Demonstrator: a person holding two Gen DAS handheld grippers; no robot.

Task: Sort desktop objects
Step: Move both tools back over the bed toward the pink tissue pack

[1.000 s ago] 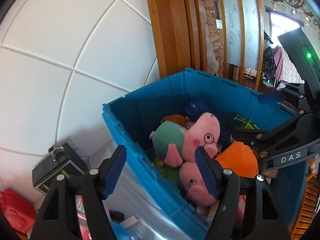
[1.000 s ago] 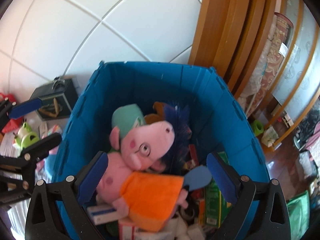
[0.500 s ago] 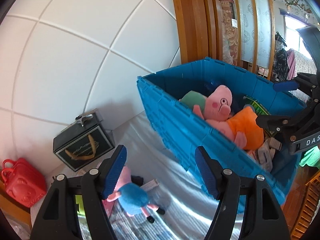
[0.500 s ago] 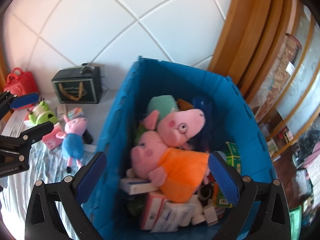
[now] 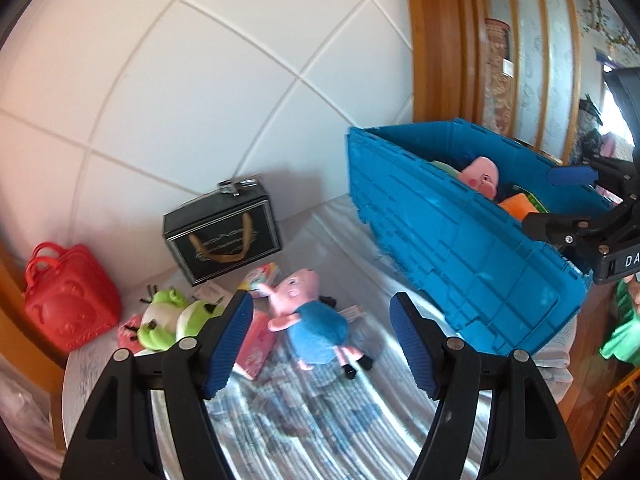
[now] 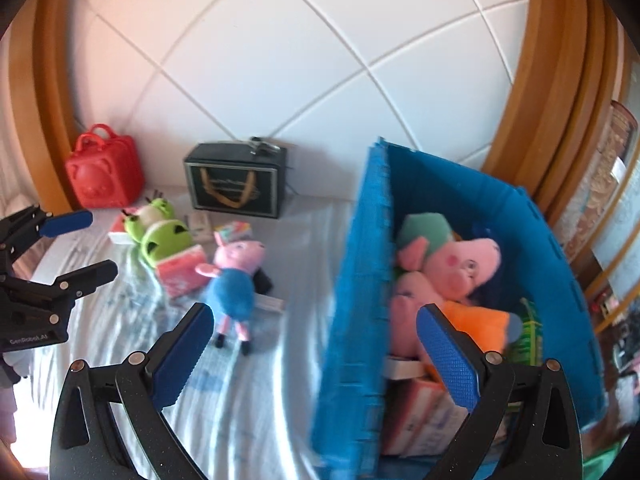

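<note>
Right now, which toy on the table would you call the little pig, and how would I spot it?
Start at the big blue crate on the table, then look just left of it on the pale cloth. The small pink pig plush lies there on its back. Unlike the green frog plush beside it, it wears a blue body and has black feet.

A white wall of large diagonal tiles (image 5: 224, 80) rises behind everything. To its right stands a curved, varnished wooden door frame (image 5: 436, 40), with patterned frosted glass panels (image 5: 554, 52) beyond; a pale striped cloth (image 6: 256, 392) covers the surface.
</note>
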